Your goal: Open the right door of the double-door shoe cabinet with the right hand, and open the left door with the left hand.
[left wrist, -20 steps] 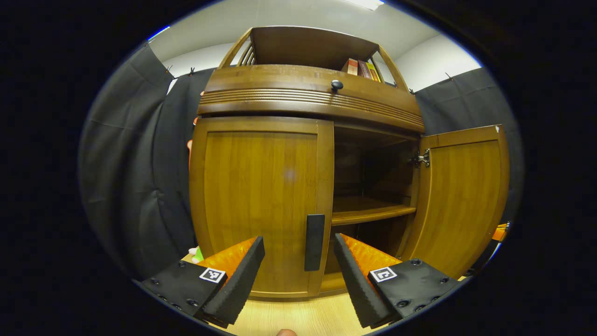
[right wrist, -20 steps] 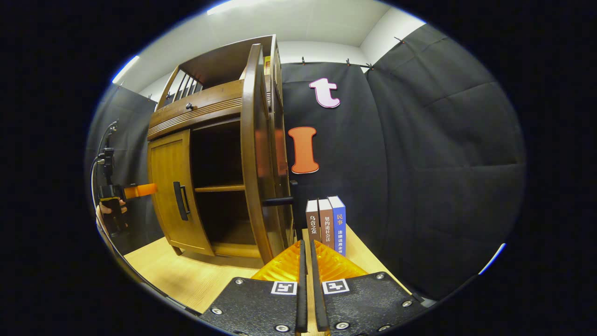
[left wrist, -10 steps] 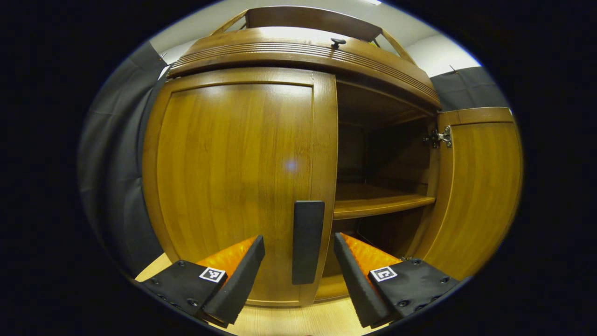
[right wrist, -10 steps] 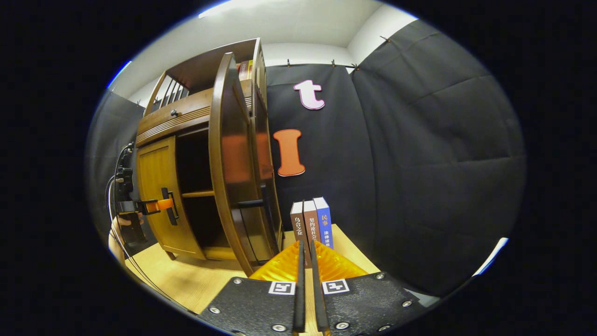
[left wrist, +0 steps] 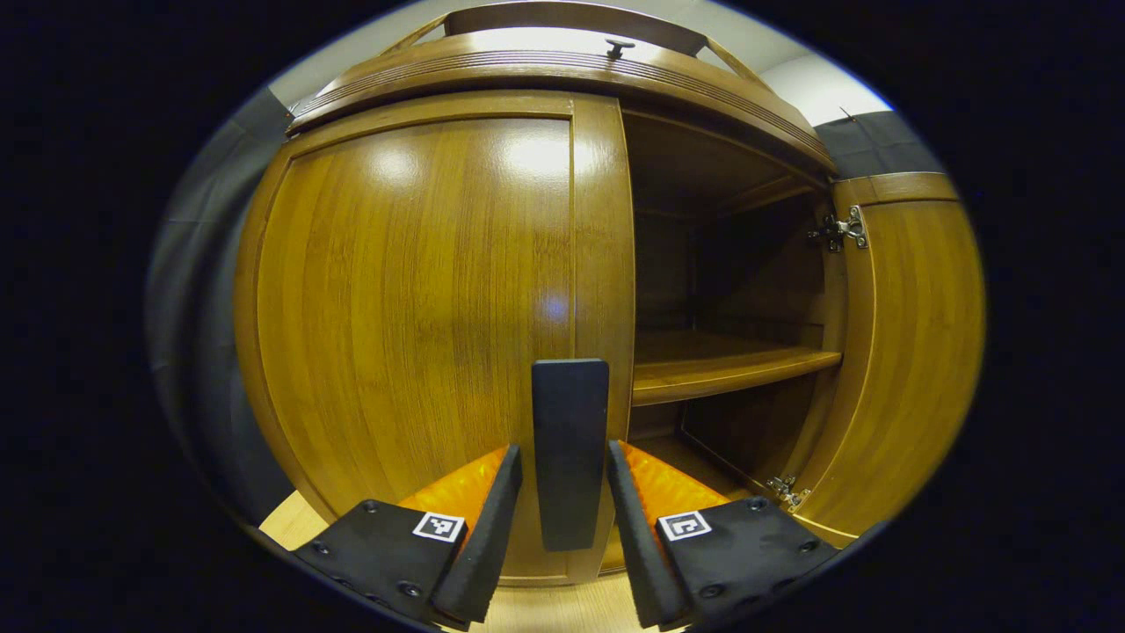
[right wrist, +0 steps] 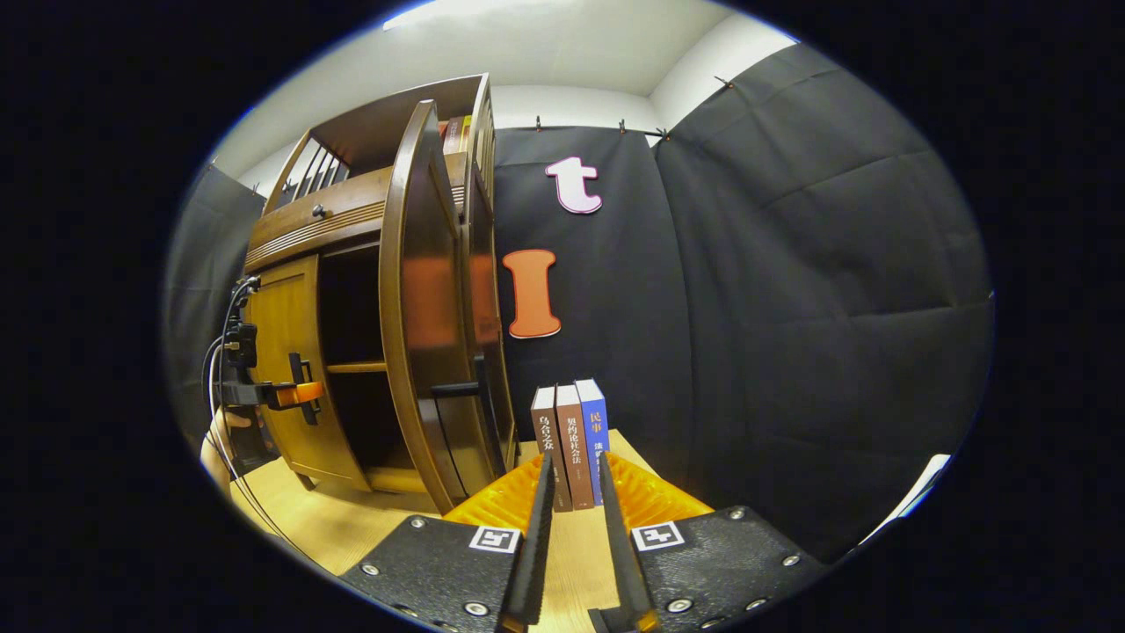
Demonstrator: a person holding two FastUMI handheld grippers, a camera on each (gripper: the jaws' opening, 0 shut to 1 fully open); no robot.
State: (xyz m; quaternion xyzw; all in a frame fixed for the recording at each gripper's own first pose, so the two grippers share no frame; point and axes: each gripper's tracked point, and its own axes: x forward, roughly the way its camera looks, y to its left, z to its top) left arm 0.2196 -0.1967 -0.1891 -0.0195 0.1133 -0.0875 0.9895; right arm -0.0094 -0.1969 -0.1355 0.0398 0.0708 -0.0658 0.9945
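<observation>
Left tool [left wrist: 562, 519] jaws narrowing either side of the upright handle [left wrist: 569, 453] on the left door [left wrist: 413, 316] — dead ahead, not yet clamped — pull comes next

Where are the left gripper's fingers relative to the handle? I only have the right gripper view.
Observer: The left gripper has one finger on each side of the handle, with a gap on both sides. It isn't clamped.
Operator: Is that door open yet?
Observer: No, the left door looks shut against the frame.
Operator: How far is the right door swung?
Observer: The right door shows its inner face, with both hinges exposed.
</observation>
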